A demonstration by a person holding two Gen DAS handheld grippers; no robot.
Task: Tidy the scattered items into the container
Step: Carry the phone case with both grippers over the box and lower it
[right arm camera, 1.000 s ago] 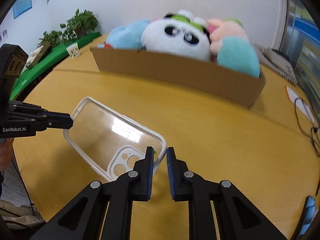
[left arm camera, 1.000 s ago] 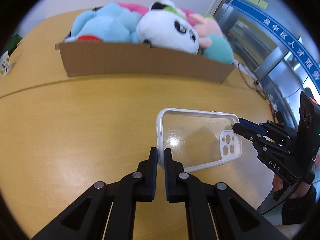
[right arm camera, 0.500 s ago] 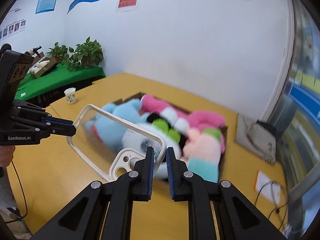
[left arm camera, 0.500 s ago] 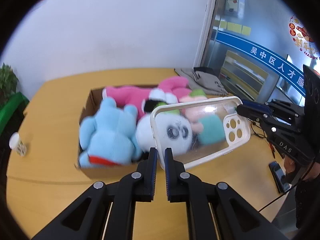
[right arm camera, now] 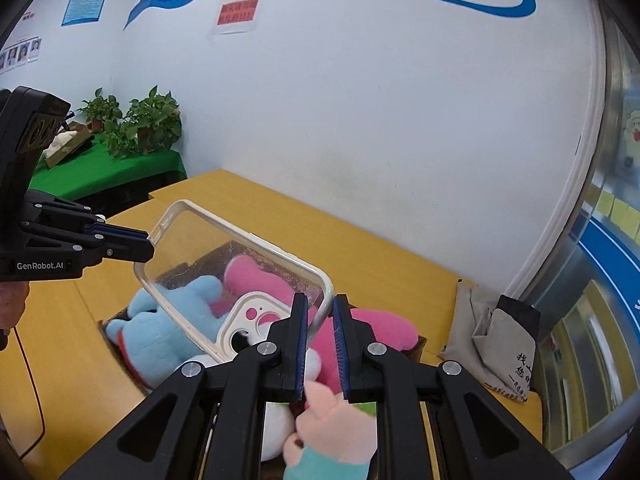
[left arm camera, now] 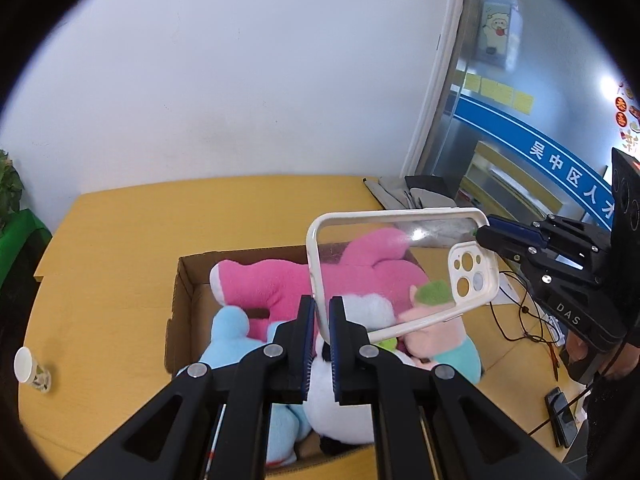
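A clear phone case (left arm camera: 400, 256) with a white rim and camera cut-out hangs in the air above the cardboard box (left arm camera: 182, 292). My left gripper (left arm camera: 322, 306) is shut on its near rim. My right gripper (right arm camera: 320, 306) is shut on the opposite corner; it also shows in the left wrist view (left arm camera: 486, 234). In the right wrist view the case (right arm camera: 224, 264) spans between both grippers, with the left gripper (right arm camera: 150, 244) at its far end. The box holds plush toys: pink (left arm camera: 280, 280), blue (left arm camera: 232, 336), a panda (left arm camera: 344, 408).
The box stands on a yellow wooden table (left arm camera: 120, 248). A paper cup (left arm camera: 26, 366) stands at its left edge. A grey bag (right arm camera: 496, 336), cables (left arm camera: 520, 320) and a dark phone (left arm camera: 560, 408) lie at the right. Potted plants (right arm camera: 136, 124) stand on a green table behind.
Both grippers lifted the phone case off the table and carried it forward, from in front of the box to above the plush toys. Their grip has not changed.
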